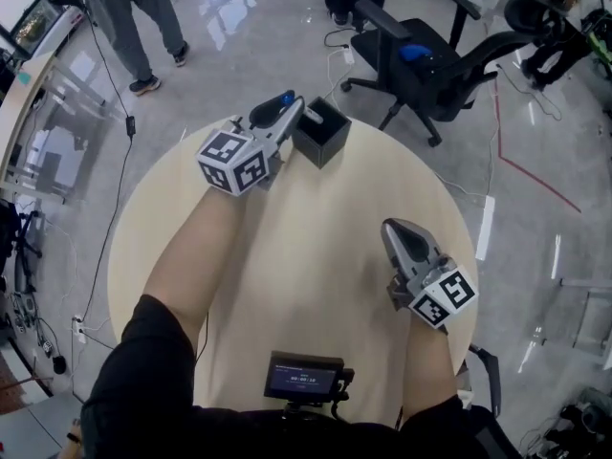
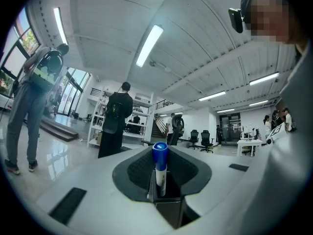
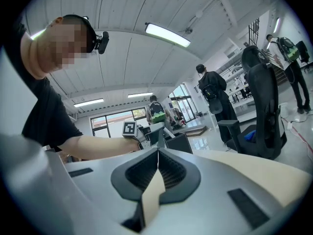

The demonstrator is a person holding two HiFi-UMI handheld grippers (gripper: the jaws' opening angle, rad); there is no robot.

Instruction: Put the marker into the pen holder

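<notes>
A marker with a white body and a blue cap (image 2: pixel 159 153) stands upright between the jaws of my left gripper (image 2: pixel 159 182), which is shut on it. In the head view the left gripper (image 1: pixel 292 113) hovers at the far side of the round table, right beside the black square pen holder (image 1: pixel 321 132), and the marker's blue cap (image 1: pixel 286 97) pokes out above the fingers. A dark corner of the pen holder (image 2: pixel 170 213) shows just below the marker. My right gripper (image 1: pixel 395 229) sits low over the table's right side, shut, holding nothing. From the right gripper view, the pen holder (image 3: pixel 179 142) is far ahead.
The table (image 1: pixel 306 285) is round and beige. A small black device with a screen (image 1: pixel 304 378) is at its near edge. A black office chair (image 1: pixel 435 65) stands beyond the table. A person (image 1: pixel 134 17) stands on the glossy floor at the upper left.
</notes>
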